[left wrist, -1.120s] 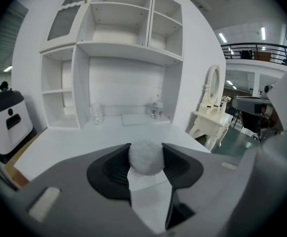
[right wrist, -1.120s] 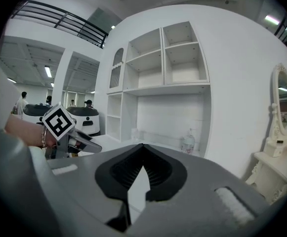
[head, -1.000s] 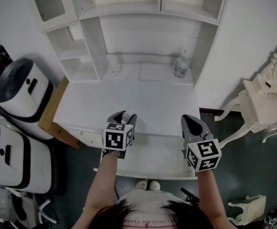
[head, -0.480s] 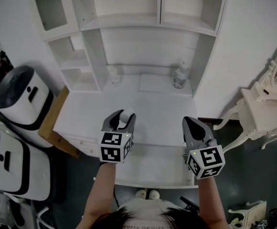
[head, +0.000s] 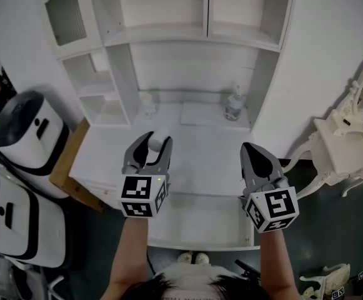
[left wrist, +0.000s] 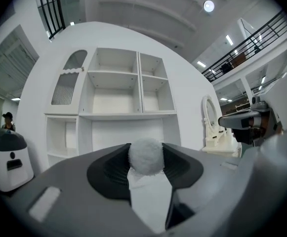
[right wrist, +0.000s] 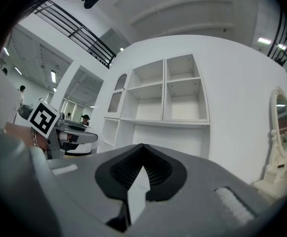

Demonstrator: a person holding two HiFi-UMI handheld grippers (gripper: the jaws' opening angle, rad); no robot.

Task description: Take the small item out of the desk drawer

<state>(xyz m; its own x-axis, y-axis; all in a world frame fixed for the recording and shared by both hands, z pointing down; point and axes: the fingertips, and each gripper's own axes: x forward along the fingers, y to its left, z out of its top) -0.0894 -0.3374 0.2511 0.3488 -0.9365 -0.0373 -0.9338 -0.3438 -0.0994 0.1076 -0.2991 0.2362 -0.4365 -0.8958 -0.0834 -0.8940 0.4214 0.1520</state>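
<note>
A small white fluffy ball (head: pixel 158 140) (left wrist: pixel 145 155) sits pinched between the tips of my left gripper (head: pixel 150 144) (left wrist: pixel 145 163), which is shut on it. That gripper hangs over the front of the white desk top (head: pixel 206 145). Below it the desk drawer (head: pixel 201 244) stands pulled out towards me, its pale inside showing nothing. My right gripper (head: pixel 257 151) (right wrist: pixel 142 153) is shut with nothing between its jaws. It hovers over the drawer's right end.
A clear bottle (head: pixel 234 102), a small glass (head: pixel 147 102) and a flat white sheet (head: pixel 200 112) sit at the desk's back under the white shelf unit (head: pixel 169 36). White machines (head: pixel 20 130) and a wooden board (head: pixel 65 156) stand to the left, an ornate white table (head: pixel 347 144) to the right.
My left gripper has risen from the drawer with the ball and now points further over the desk top. The right gripper has lifted slightly and stayed shut.
</note>
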